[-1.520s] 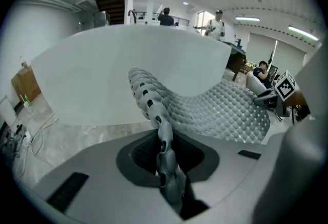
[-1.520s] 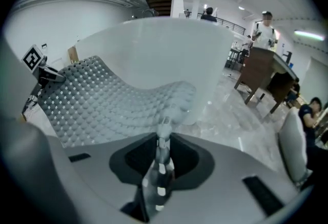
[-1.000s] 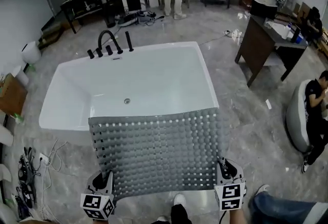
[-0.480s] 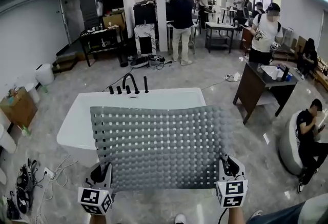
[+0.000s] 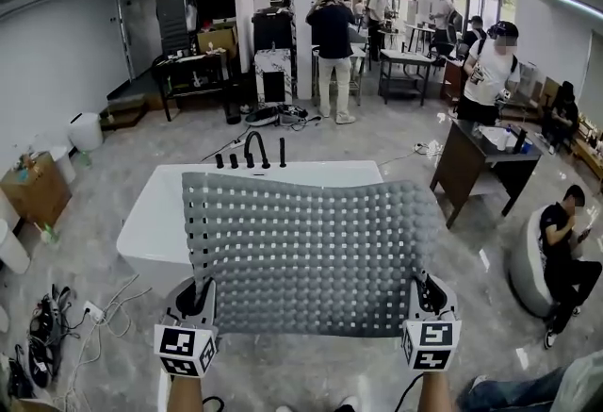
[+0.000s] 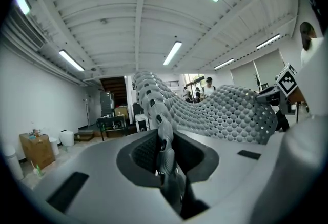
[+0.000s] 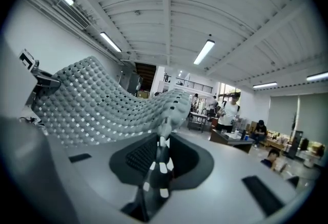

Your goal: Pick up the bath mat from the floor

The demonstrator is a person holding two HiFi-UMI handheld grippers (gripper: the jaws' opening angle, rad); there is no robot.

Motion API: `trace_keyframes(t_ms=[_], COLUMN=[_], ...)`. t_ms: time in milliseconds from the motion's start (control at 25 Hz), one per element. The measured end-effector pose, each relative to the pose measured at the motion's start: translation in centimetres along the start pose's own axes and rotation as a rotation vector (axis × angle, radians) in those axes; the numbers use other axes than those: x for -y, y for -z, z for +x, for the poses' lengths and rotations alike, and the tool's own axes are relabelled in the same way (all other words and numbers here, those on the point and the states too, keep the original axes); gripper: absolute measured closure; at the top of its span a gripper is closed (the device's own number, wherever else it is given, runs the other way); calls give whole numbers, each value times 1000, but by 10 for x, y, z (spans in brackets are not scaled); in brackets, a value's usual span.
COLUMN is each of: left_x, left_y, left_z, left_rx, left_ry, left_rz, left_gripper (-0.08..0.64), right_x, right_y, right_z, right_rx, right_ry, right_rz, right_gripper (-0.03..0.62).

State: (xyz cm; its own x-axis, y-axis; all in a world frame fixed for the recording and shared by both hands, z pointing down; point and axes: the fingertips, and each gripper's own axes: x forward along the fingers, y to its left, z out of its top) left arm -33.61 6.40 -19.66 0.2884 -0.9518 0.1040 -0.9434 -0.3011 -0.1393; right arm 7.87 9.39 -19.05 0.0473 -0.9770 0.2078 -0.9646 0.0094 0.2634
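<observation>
- Grey studded rubber bath mat point(image 5: 311, 250) is held spread in the air, off the floor; it hides most of the white bathtub point(image 5: 151, 222).
- Left gripper point(image 5: 196, 295) and right gripper point(image 5: 426, 291) each pinch a near corner.
- Only markings: square codes on the gripper cubes.
- Versus a second ago: mat higher, tub interior now covered.

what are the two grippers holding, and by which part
Both hold the grey bath mat: the left gripper is shut on its near left corner, the right gripper on its near right corner.
</observation>
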Motion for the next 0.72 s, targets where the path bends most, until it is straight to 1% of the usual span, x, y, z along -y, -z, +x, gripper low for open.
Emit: trace_keyframes(t_ms=[320,480,600,720], left_x=[3,10,13,13], left_y=[0,-7,-7,-10], left_z=[-10,-7,-4,-4], left_rx=[10,14,11,12], left_ry=[-35,-64,-72,-72], left_rz=[-16,4,16,13], left_gripper=[495,495,495,495], right_x=[2,13,17,17], right_y=[-1,-2,1,0], right_z=[-3,3,9,10], right_rx=[20,26,26,32], right_ry=[-12,-19,-25,-27], right_rz=[4,9,20,26], right_gripper=[508,508,508,508])
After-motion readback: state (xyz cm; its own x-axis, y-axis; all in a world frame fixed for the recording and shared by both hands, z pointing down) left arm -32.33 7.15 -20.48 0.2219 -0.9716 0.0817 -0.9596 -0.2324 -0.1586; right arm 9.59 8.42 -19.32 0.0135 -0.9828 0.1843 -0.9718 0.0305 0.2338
